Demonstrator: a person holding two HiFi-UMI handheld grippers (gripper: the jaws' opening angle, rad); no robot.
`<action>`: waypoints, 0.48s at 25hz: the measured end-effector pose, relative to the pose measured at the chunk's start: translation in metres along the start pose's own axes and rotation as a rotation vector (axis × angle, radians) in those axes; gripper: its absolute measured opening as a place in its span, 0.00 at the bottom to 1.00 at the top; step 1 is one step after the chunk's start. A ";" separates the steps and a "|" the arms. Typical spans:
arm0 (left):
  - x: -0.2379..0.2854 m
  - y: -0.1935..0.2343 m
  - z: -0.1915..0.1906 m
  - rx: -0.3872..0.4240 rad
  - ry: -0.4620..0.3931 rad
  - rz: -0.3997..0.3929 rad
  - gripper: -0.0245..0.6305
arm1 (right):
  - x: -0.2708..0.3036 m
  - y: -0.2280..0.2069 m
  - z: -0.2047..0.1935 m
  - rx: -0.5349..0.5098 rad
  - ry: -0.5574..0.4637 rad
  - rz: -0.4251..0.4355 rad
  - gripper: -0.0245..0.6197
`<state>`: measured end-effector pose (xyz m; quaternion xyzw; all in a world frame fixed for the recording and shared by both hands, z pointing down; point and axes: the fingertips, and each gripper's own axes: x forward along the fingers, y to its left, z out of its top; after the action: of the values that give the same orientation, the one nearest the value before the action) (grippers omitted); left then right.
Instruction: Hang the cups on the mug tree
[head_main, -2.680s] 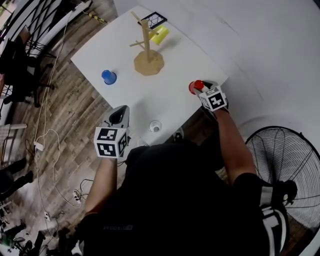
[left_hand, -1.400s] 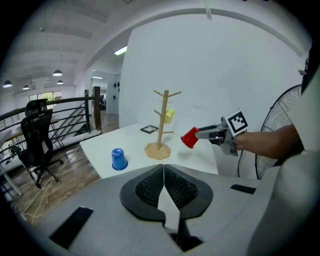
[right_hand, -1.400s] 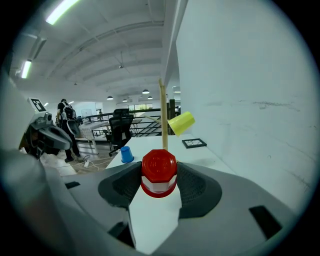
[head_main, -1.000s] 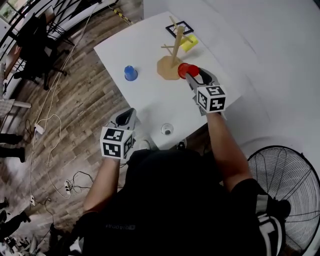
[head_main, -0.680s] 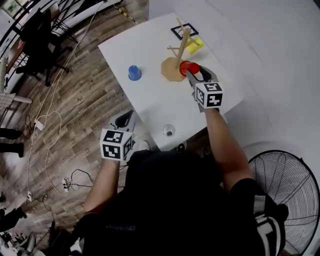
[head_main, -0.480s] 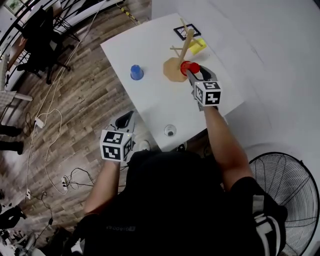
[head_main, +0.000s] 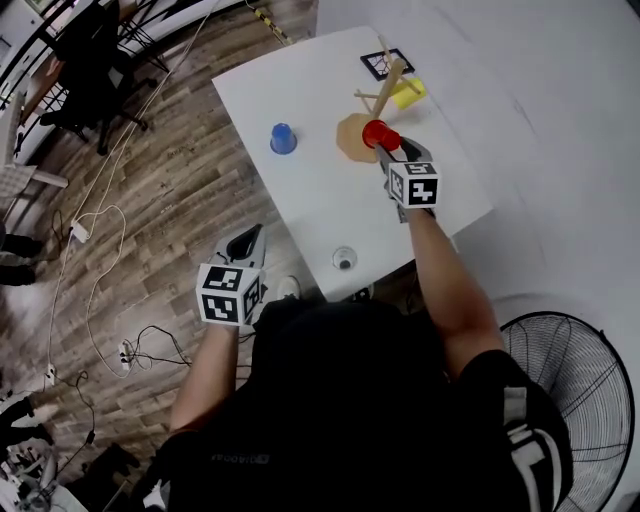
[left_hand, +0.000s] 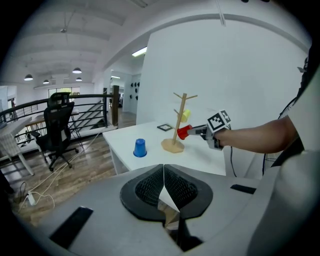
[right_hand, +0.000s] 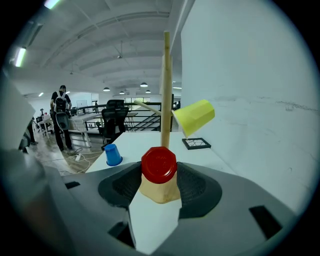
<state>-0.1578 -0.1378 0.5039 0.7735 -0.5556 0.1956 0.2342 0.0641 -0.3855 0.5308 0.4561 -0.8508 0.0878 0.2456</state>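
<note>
A wooden mug tree (head_main: 387, 84) stands at the table's far side, and a yellow cup (head_main: 407, 92) hangs on one of its pegs. My right gripper (head_main: 385, 150) is shut on a red cup (head_main: 378, 133), held sideways just in front of the tree's pole (right_hand: 166, 90) and above its base. In the right gripper view the red cup (right_hand: 159, 164) sits between both pads. A blue cup (head_main: 283, 138) stands upside down on the table, left of the tree. My left gripper (head_main: 245, 240) is shut and empty, hanging off the table's near left corner over the floor.
A small clear cup (head_main: 345, 259) sits near the white table's (head_main: 310, 195) front edge. A black-framed marker card (head_main: 386, 63) lies behind the tree. A floor fan (head_main: 575, 390) stands at the lower right. Cables and an office chair (head_main: 90, 50) are on the wooden floor to the left.
My right gripper has carried the red cup from the table's near right edge up to the mug tree, and in the last second edged closer to the pole. The left gripper has stayed put.
</note>
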 end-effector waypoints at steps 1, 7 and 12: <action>-0.001 0.000 -0.001 -0.001 0.000 0.001 0.06 | 0.002 0.001 -0.002 -0.003 0.011 0.001 0.38; -0.003 0.002 -0.004 0.000 -0.003 0.001 0.06 | 0.005 0.006 -0.014 -0.014 0.059 0.012 0.38; -0.002 0.000 -0.002 0.013 -0.002 -0.017 0.06 | -0.006 0.010 -0.016 -0.009 0.057 0.017 0.38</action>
<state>-0.1583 -0.1346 0.5043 0.7800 -0.5477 0.1965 0.2301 0.0641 -0.3696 0.5419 0.4449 -0.8478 0.0988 0.2711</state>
